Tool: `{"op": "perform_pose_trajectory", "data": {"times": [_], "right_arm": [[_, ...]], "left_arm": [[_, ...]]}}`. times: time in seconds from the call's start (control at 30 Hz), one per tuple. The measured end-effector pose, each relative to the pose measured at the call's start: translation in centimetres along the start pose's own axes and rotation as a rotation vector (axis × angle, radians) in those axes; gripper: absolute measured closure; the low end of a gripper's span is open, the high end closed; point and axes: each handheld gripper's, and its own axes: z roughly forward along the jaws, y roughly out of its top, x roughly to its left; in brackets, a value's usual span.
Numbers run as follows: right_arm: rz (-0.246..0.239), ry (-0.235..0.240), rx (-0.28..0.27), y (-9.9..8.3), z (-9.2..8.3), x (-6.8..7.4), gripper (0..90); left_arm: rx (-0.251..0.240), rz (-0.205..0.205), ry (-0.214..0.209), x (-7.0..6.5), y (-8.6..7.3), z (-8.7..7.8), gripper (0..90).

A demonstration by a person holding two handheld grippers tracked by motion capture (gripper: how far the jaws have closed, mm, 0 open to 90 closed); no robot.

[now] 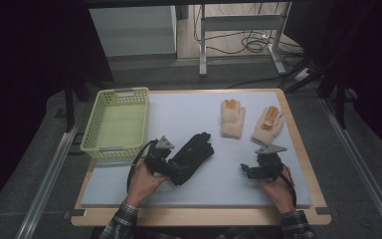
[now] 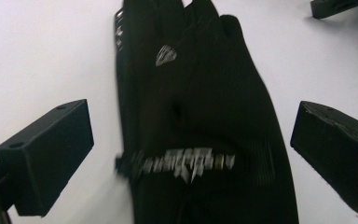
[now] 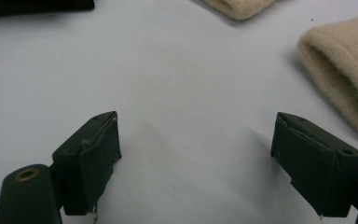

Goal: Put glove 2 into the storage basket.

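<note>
A pair of black gloves (image 1: 195,152) lies stacked at the middle of the white mat, fingers pointing away. My left gripper (image 1: 173,169) is open at their cuff end; in the left gripper view its jaws stand apart on either side of the top black glove (image 2: 200,93), not touching it. Two cream gloves with orange fingertips (image 1: 233,118) (image 1: 268,124) lie at the back right. Just in front of them my right gripper (image 1: 252,168) is open over bare mat; it (image 3: 196,163) has one cream cuff (image 3: 340,70) ahead to its right.
A yellow-green plastic basket (image 1: 90,130) stands at the mat's back left corner, apparently with nothing in it. The white mat (image 1: 219,191) covers a wooden tabletop with a narrow rim. A metal frame and cables stand on the floor beyond the far edge.
</note>
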Motion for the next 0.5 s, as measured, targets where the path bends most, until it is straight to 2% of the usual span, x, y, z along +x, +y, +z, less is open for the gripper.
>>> {"op": "perform_pose_trajectory", "data": {"times": [0.13,0.27,0.37,0.47,0.5], "right_arm": [[0.001,0.000,0.000,0.0,0.0,0.0,15.1],[0.004,0.001,0.001,0.0,0.0,0.0,15.1],[0.005,0.003,0.001,0.0,0.0,0.0,15.1],[0.005,0.003,0.001,0.0,0.0,0.0,15.1],[0.006,0.003,0.001,0.0,0.0,0.0,15.1]], "left_arm": [[0.026,-0.006,0.006,-0.4,1.2,2.1,0.0],[0.051,-0.003,0.011,-0.6,1.7,3.6,0.0],[0.085,0.010,0.033,-0.6,1.8,4.5,0.0],[0.119,0.019,0.092,-0.4,1.7,5.2,0.0],[0.131,0.020,0.095,-0.2,1.6,5.5,0.0]]}}
